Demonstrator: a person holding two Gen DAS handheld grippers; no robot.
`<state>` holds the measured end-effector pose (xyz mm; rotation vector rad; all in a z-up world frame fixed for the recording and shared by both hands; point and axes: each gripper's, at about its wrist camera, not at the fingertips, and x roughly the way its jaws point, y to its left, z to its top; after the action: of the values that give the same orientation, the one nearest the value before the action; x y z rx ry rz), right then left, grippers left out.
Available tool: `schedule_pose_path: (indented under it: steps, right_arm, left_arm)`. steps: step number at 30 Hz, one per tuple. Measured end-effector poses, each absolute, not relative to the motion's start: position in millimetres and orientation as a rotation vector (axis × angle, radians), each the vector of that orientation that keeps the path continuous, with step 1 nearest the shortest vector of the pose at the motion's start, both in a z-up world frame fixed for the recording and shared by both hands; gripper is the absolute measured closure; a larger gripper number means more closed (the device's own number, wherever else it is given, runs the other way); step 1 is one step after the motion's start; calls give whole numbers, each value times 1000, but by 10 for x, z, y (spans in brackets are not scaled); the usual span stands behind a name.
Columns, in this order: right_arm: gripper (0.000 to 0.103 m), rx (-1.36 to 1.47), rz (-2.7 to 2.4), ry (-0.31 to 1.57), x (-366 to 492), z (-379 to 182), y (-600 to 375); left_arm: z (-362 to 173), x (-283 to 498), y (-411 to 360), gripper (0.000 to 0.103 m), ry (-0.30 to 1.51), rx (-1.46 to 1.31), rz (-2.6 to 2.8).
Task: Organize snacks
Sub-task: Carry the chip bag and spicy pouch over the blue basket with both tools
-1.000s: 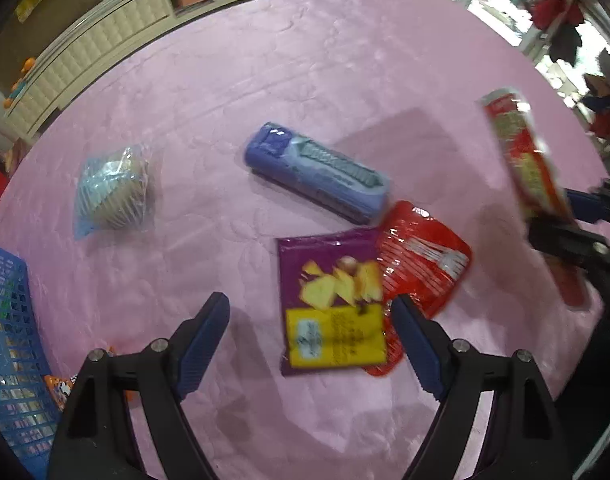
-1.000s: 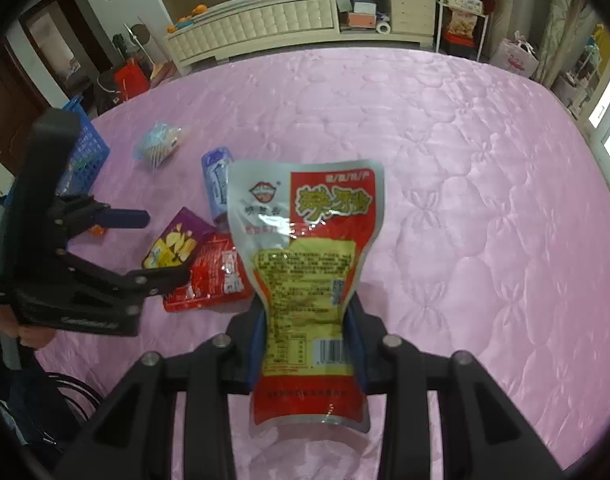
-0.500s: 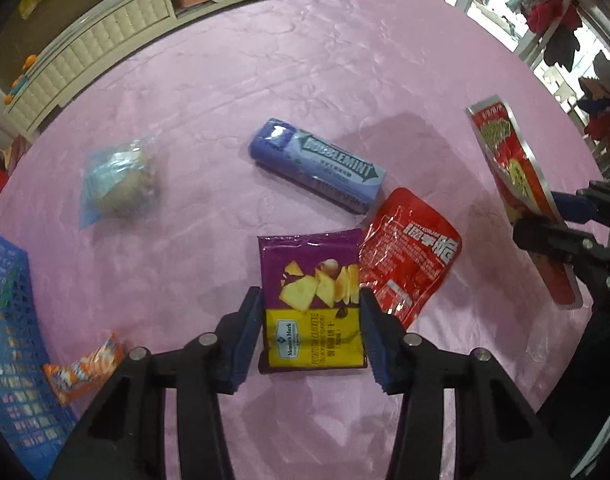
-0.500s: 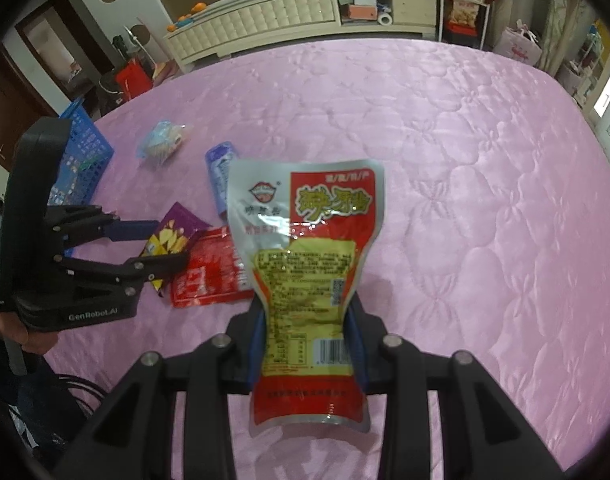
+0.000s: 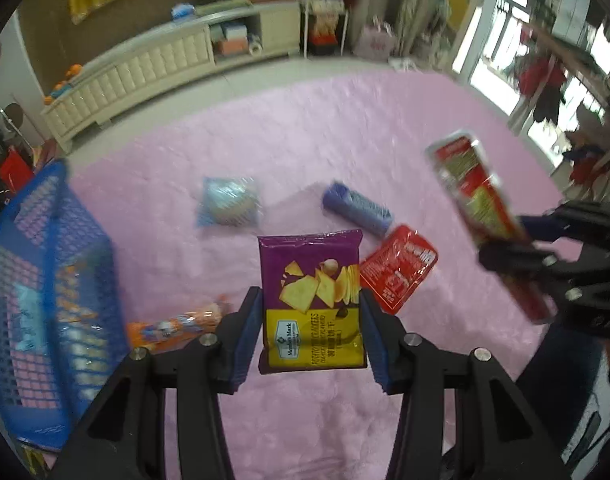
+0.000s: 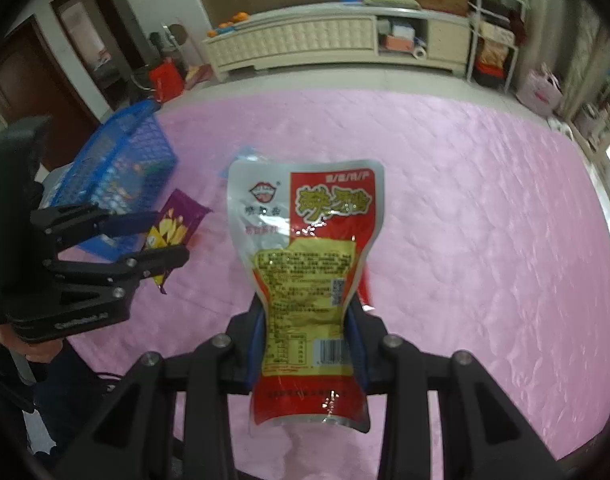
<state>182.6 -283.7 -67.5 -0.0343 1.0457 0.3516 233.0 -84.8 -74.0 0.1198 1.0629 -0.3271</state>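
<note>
My left gripper (image 5: 311,332) is shut on a purple and yellow cracker bag (image 5: 313,300) and holds it lifted above the pink table; it also shows in the right wrist view (image 6: 173,228). My right gripper (image 6: 307,344) is shut on a red and silver snack pouch (image 6: 309,264), held upright above the table; the pouch also shows at the right of the left wrist view (image 5: 481,208). A blue basket (image 5: 45,300) stands at the left with several snacks inside. It also shows in the right wrist view (image 6: 121,176).
On the pink tablecloth (image 5: 345,128) lie a clear blue bag (image 5: 229,202), a blue gum pack (image 5: 357,208), a red pouch (image 5: 399,268) and an orange wrapped snack (image 5: 177,324) beside the basket. A white cabinet (image 5: 165,64) stands beyond the table.
My left gripper closed on the cracker bag and lifted it off the table, tilting up so the basket came into view. My right gripper kept holding the red pouch.
</note>
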Motion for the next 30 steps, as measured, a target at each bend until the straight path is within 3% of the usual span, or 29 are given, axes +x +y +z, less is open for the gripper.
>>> schedule_pose_path:
  steps: [6,19,30]
  right_arm:
    - [63,-62,415,1006,1808,-458,-2365]
    - [63,-91,558,959,2001,-269,-1349]
    - [63,-79,624,976,2375,-271,-667]
  left_arm:
    - [-295,2039,-325,58,985,114,-277]
    - [-21,1792,695,58,947,77,-114]
    - [43,2075,1273,58,956,60,-41]
